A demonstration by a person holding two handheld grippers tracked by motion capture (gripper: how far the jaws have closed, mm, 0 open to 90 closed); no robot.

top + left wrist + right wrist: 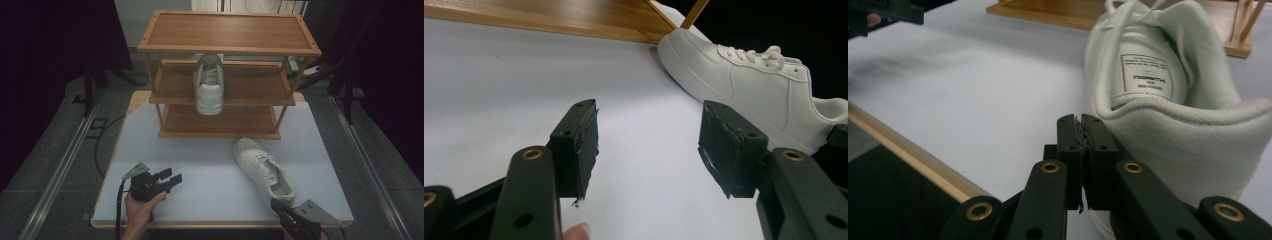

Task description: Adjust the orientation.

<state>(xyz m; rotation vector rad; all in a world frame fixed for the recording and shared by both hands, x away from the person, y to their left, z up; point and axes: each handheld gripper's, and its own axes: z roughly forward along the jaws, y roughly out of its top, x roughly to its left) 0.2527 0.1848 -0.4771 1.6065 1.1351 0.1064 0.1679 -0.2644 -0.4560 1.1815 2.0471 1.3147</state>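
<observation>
Left gripper (172, 178): you hold it over the table's near left part, tips aimed right toward the shoe; its jaws stand wide apart with bare table between them.
Right gripper (276, 204): you have it at the near right edge, just behind the shoe's heel; its jaws are nearly together with nothing between them, their tips right at the heel, and you cannot tell if they touch it.
Shoe (264, 171): it lies upright on the table, toe toward the rack, heel toward you, set at a slant; in your right gripper view its heel collar (1188, 120) rises just past the jaw tips.
Second shoe (208, 85): it sits on the rack's middle shelf, toe pointing at you and slightly overhanging the edge.
Rack (228, 47): three wooden shelves, standing at the table's far side.
Table (210, 170): white top, wooden rim along your edge.
</observation>
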